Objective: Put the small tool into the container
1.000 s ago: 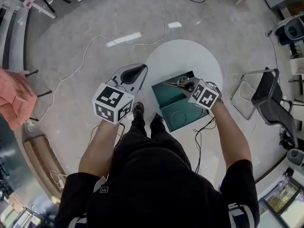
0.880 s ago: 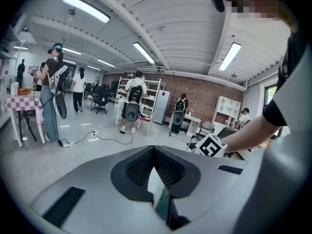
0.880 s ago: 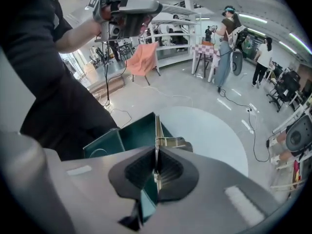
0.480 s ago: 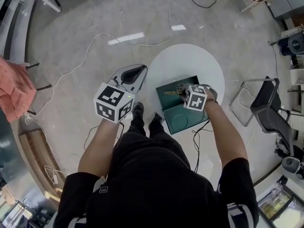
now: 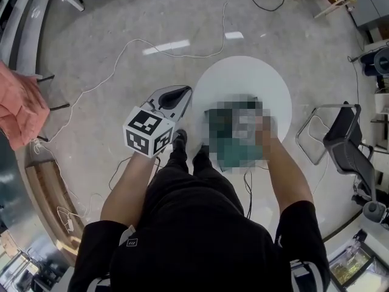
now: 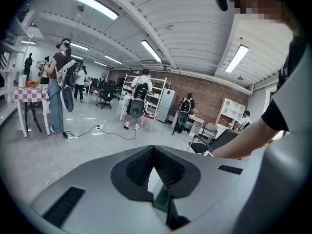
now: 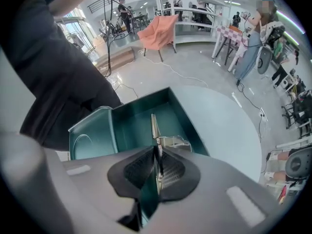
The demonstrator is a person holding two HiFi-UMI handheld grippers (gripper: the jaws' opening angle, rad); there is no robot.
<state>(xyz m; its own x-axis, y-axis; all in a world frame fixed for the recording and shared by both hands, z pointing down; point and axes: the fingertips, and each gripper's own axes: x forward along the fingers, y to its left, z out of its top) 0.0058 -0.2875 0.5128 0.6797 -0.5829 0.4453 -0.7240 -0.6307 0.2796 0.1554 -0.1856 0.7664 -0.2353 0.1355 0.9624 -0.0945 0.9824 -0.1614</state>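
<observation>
**A:** Biggest thing first. What is the container standing on?

**B:** The round white table (image 5: 243,75) is under the container (image 7: 141,104). The container is a green box, open on top, with its lid (image 7: 90,140) swung out to its left.

**A:** Which gripper is nearer to it?

**B:** The right gripper (image 7: 157,150) is. It hangs over the container's near wall and looks straight into it. The left gripper (image 6: 154,149) is held well off the container's left side, past the table's edge. Its jaws are pressed together with nothing in them.

**A:** And the small tool?

**B:** The small tool (image 7: 153,126) is a thin metal piece sitting between the right gripper's jaws. Its long axis runs straight out along them, and its narrow tip points toward the container's far wall, above the container's floor. The jaws are opening, though both pads look to be touching its flat sides. I judge that if it's let go it will fall lengthwise into the container, not over a wall.

**A:** What can't you make out?

**B:** In the head view a mosaic patch covers the container and the right gripper, so there's no check from above. The tool's back end is hidden between the pads. I also can't tell whether its tip touches the container's floor.
</observation>
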